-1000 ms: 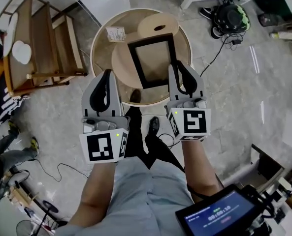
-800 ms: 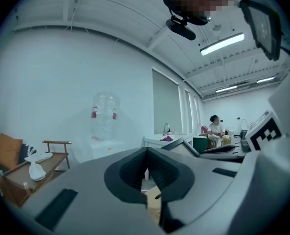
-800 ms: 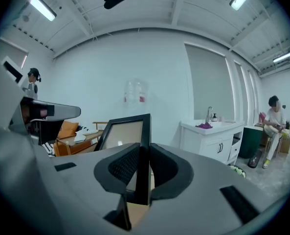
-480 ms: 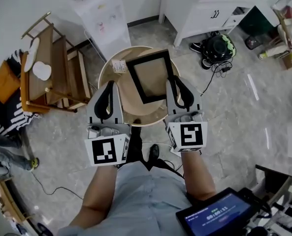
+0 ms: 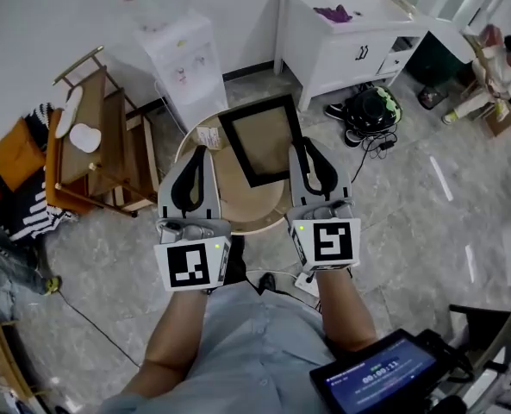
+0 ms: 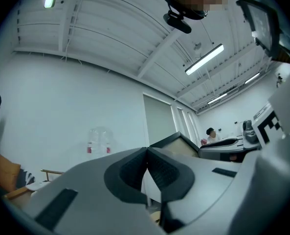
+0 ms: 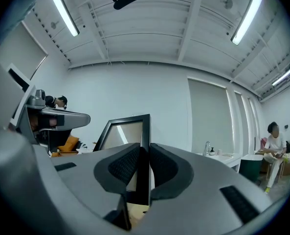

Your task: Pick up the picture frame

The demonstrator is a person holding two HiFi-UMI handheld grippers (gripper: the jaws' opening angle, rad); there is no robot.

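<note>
Right tongs [image 7: 144, 151] clamped on picture frame [image 5: 262, 141] edge | long axis pointing away

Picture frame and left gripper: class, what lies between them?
In the head view, only the bare round table below; the shut left gripper stands apart from the picture frame, which the right gripper clamps by its edge.
</note>
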